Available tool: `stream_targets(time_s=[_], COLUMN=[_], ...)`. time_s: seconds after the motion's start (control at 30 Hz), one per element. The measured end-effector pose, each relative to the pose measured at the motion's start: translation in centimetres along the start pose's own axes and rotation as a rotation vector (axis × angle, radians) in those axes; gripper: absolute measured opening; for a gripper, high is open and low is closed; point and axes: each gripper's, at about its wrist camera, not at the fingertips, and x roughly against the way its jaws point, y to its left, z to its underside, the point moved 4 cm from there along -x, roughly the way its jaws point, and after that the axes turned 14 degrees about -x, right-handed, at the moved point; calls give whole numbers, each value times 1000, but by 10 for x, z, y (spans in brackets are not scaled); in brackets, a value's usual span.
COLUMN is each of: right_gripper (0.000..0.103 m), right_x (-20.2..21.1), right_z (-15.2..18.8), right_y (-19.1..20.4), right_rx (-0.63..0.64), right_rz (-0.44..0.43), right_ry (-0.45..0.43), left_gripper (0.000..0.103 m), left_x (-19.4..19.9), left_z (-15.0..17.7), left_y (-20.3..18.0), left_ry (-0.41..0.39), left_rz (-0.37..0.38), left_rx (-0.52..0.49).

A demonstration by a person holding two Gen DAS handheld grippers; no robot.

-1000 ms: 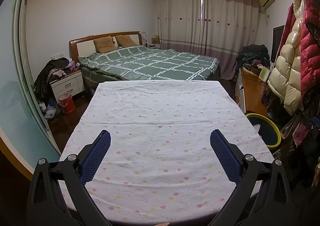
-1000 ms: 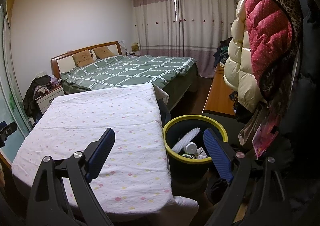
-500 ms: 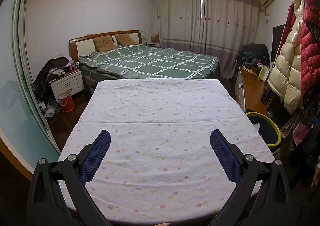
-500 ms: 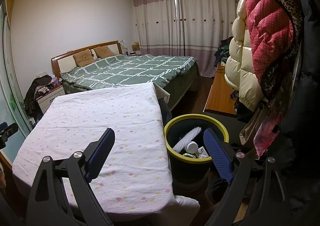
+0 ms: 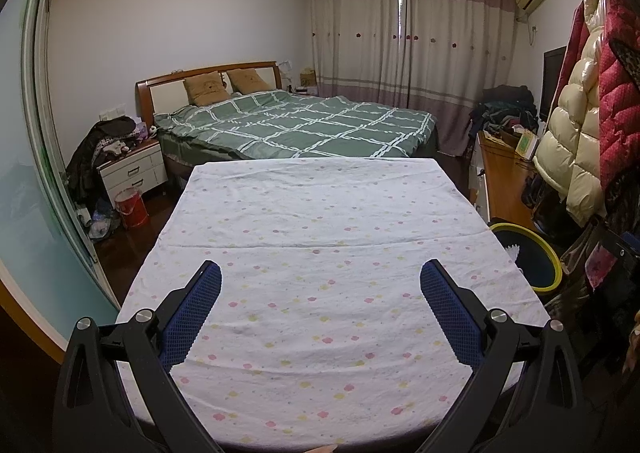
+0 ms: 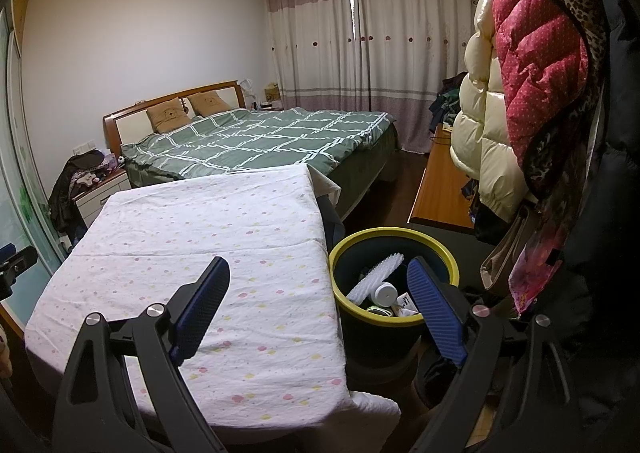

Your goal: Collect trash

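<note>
A dark bin with a yellow rim [image 6: 438, 249] stands on the floor right of the table; inside lie a white ribbed piece [image 6: 374, 275], a white bottle [image 6: 383, 293] and other scraps. In the left wrist view the same bin [image 5: 554, 273] peeks past the table's right edge. My right gripper [image 6: 318, 271] hovers open over the table's right edge, its right finger above the bin, nothing between the pads. My left gripper [image 5: 320, 273] hangs open above the spotted white tablecloth [image 5: 320, 233], holding nothing. No loose trash shows on the cloth.
A bed with a green checked cover [image 5: 296, 125] stands behind the table. Puffy coats [image 6: 536, 65] hang close at the right. A wooden bench [image 6: 438, 181] runs along the right wall. A nightstand [image 5: 134, 169] and red bucket [image 5: 131, 207] sit at the left.
</note>
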Motion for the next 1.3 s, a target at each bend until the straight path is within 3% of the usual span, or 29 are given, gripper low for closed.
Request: stream_targets(time_s=[0.87,1.3], right_gripper=[86,86], right_x=[-4,-6], right_z=[4,3], right_y=[1,-2], right_rx=[1,-2], right_rz=[-4,-4], right_ry=[11,17], left_gripper=[98,98], left_x=[0,-9], left_z=[-2,-1], left_y=[2,-1], left_ry=[-6,35], left_rz=[32,41], left_rx=[5,-6])
